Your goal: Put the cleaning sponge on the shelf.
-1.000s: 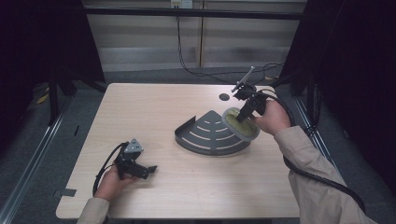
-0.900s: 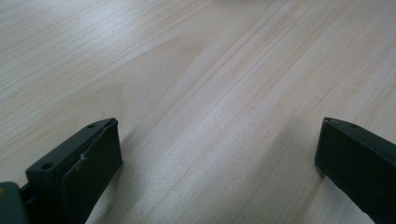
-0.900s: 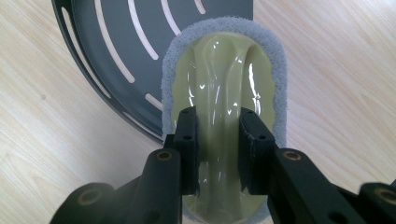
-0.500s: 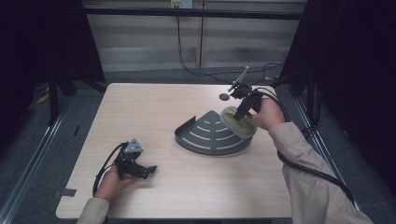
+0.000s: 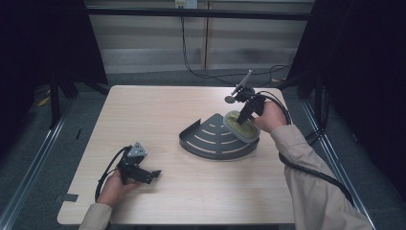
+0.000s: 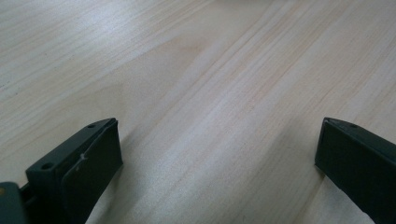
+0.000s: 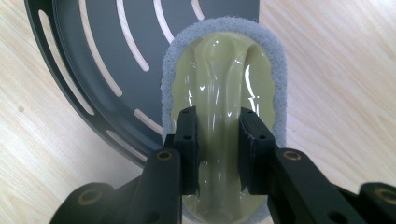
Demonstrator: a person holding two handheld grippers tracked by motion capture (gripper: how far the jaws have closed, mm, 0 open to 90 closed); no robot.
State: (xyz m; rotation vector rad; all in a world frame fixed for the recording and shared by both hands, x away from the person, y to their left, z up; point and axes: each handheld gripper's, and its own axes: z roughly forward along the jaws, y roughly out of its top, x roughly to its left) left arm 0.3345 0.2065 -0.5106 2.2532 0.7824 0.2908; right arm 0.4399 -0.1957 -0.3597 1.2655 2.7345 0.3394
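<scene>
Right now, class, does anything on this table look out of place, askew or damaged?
Nothing is spilled or broken. One thing sits askew: the scrubbing pad, gripped by its ridge in the right gripper, lies half on the dark slotted corner tray and half past its straight edge, over the table. The left gripper rests open, apart.

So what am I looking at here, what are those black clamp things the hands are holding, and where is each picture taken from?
A person sits at a pale wooden table with a hand-held two-jaw black clamp in each hand. One camera looks down from above; the other two ride on the clamps and look along their jaws. The right gripper is shut on the raised ridge of a yellow-green plastic scrubber with a grey felt pad, held over the edge of a dark grey slotted quarter-round metal tray. The left gripper rests open near the table, holding nothing.
</scene>
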